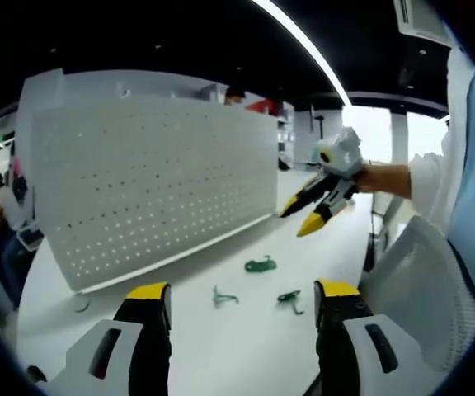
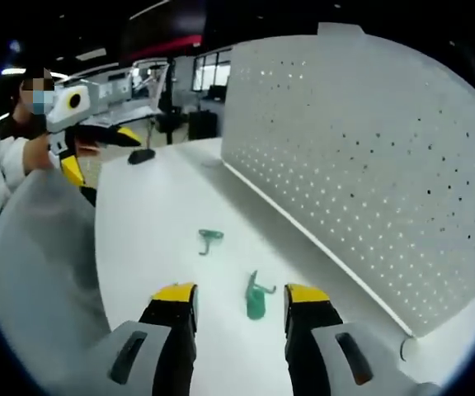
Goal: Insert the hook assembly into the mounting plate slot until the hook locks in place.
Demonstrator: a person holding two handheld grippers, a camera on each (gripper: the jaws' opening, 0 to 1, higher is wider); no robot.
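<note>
A white perforated mounting plate (image 1: 155, 181) stands upright on the white table (image 1: 246, 346); in the right gripper view the plate (image 2: 369, 157) rises on the right. Three green hooks lie loose on the table in front of it: one (image 1: 260, 265) nearest the plate, two (image 1: 223, 296) (image 1: 288, 298) closer to me. My left gripper (image 1: 242, 290) is open and empty, short of the hooks. My right gripper (image 2: 241, 294) is open, with a green hook (image 2: 256, 301) lying on the table between its fingertips and another (image 2: 209, 239) farther off. The right gripper (image 1: 302, 219) also hangs in the air, held by a hand.
A white mesh chair back (image 1: 423, 289) stands at the table's edge, also in the right gripper view (image 2: 39, 272). A small black object (image 2: 142, 155) sits on the far end of the table. The left gripper (image 2: 99, 153) shows at upper left. A person (image 1: 2, 206) sits behind the plate.
</note>
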